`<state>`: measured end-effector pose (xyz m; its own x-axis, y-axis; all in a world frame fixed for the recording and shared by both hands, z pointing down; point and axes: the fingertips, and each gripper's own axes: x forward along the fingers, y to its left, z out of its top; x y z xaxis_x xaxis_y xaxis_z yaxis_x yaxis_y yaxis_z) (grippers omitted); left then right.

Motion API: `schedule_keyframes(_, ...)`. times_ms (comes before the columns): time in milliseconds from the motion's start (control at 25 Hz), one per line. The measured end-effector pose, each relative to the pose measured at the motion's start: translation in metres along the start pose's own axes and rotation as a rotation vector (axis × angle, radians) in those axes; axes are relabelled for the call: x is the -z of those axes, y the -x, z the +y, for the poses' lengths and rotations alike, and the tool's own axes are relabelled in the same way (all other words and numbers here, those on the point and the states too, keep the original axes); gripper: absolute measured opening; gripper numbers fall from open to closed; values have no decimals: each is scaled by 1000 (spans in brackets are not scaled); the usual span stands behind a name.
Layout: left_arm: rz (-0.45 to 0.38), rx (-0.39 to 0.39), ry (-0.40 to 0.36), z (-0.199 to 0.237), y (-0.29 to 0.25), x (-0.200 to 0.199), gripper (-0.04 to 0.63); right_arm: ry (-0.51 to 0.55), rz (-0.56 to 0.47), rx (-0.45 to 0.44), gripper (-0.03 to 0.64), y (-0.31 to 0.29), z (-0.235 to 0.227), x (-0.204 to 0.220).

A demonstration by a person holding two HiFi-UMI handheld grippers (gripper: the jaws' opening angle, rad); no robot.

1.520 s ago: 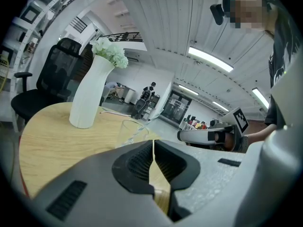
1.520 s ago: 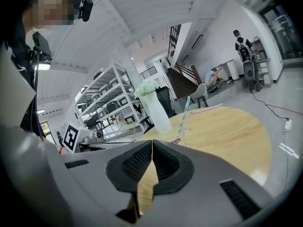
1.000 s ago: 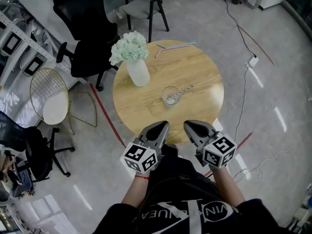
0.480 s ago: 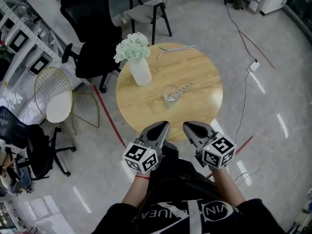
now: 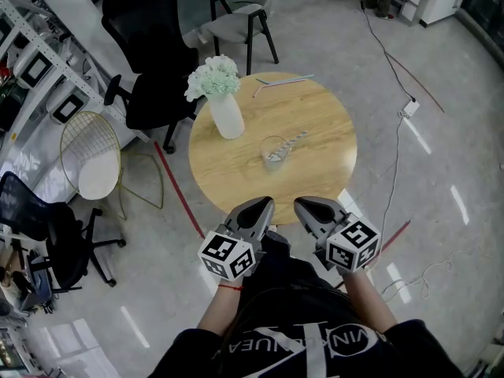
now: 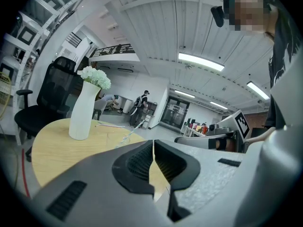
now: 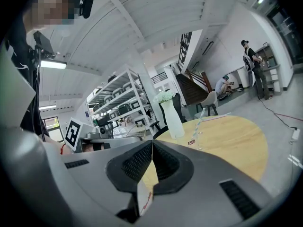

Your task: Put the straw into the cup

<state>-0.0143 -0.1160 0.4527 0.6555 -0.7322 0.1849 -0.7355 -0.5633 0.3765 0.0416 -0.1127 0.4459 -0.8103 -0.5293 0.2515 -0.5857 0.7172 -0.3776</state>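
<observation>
We see the cup [image 5: 275, 151] standing near the middle of the round table [image 5: 323, 183]. The straw [image 5: 294, 139] rests in it, its lower end inside the glass and its upper end leaning out over the rim toward the right. Our left claw [image 5: 257, 208] and right claw [image 5: 310, 208] hang side by side on the near side of the cup, well apart from it, just over the table's near edge. Both have their jaws pressed together and grip nothing; each claw's own view shows the ribbed faces meeting. Beyond the cup to the left stands a white vase [image 5: 227, 118] of pale flowers. Farther beyond the cup, at the far edge, lie two more straws [image 5: 282, 79].
</observation>
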Motion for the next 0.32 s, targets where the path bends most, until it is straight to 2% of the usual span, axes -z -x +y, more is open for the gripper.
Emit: schedule_keyframes(320, 11, -2, -4, -6, 4, 3, 17, -18, -3, -11, 6, 6, 4, 4)
